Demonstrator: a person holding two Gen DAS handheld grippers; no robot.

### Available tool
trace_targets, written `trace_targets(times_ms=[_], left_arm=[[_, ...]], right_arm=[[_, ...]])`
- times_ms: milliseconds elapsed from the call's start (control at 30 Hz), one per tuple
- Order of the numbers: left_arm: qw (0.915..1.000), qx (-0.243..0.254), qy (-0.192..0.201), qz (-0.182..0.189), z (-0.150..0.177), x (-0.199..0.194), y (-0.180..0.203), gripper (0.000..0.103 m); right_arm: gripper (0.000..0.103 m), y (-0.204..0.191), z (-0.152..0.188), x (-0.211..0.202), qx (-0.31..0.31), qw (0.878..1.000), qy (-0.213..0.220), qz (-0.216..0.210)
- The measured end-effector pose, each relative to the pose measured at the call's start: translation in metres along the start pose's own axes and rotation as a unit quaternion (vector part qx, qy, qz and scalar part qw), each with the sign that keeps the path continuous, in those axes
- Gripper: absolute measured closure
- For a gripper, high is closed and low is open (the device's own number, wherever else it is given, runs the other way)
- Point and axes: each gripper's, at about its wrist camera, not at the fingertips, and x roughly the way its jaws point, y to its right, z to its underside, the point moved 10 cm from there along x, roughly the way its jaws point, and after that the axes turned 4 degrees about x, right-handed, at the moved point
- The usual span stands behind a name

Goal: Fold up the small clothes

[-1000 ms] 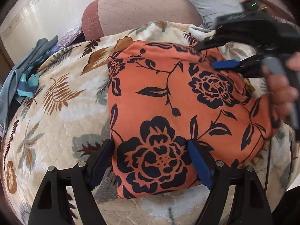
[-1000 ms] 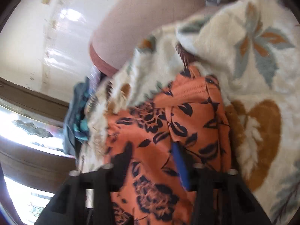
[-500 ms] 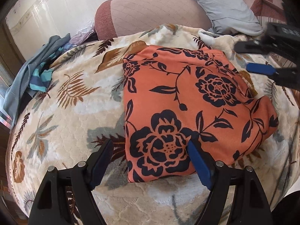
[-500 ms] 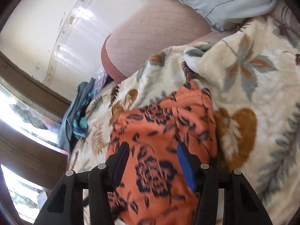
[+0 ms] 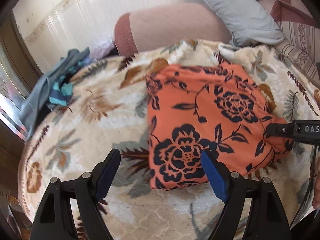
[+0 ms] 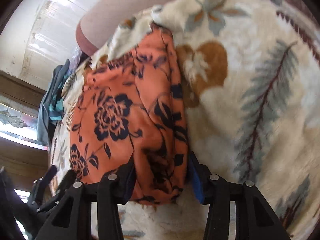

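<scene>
Closing around the near right edge of the folded orange floral garment (image 6: 128, 124), the right gripper (image 6: 160, 182) has the bunched cloth between its 2 blue-padded fingers (image 6: 197, 182); whether the pads already press it I cannot tell. The garment lies on a cream leaf-print blanket (image 5: 90, 124). The left gripper (image 5: 160, 172) hangs above it with jaws wide apart, holding nothing, 1 finger over the garment's front corner.
</scene>
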Motion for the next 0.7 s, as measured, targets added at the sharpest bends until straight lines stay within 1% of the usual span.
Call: trace_targets(times_ms=[33, 167, 233, 333, 400, 500, 600, 667, 700], left_arm=[[0.9999, 0.002, 0.008, -0.006, -0.003, -0.006, -0.003, 0.02], [0.9992, 0.007, 0.033, -0.02, -0.014, -0.022, -0.01, 0.02], [0.9991, 0.006, 0.037, -0.021, -0.019, -0.022, -0.012, 0.02], [0.9991, 0.007, 0.034, -0.026, -0.021, -0.018, -0.011, 0.02], [0.9992, 0.007, 0.03, -0.025, -0.021, -0.012, -0.01, 0.02], [0.9995, 0.008, 0.02, -0.023, -0.02, 0.002, -0.008, 0.02], [0.9997, 0.013, -0.004, -0.021, -0.017, 0.025, -0.004, 0.02], [0.9995, 0.012, -0.026, -0.014, -0.012, 0.045, -0.002, 0.02], [0.9995, 0.007, -0.029, -0.002, -0.01, 0.052, -0.001, 0.02]], right_arm=[[0.053, -0.005, -0.004, -0.007, -0.009, 1.0, 0.019, 0.002], [0.053, -0.035, -0.017, -0.032, -0.045, 0.995, 0.09, -0.02], [0.053, -0.049, -0.02, -0.039, -0.059, 0.991, 0.112, -0.035], [0.053, -0.069, -0.019, -0.032, -0.071, 0.99, 0.107, -0.058], [0.053, -0.078, -0.023, -0.021, -0.075, 0.99, 0.098, -0.064], [0.053, -0.078, -0.031, -0.001, -0.066, 0.993, 0.078, -0.058], [0.053, -0.067, -0.037, 0.03, -0.043, 0.997, 0.039, -0.043], [0.054, -0.066, -0.045, 0.037, -0.041, 0.998, 0.043, -0.038], [0.054, -0.067, -0.05, 0.037, -0.043, 0.997, 0.046, -0.036]])
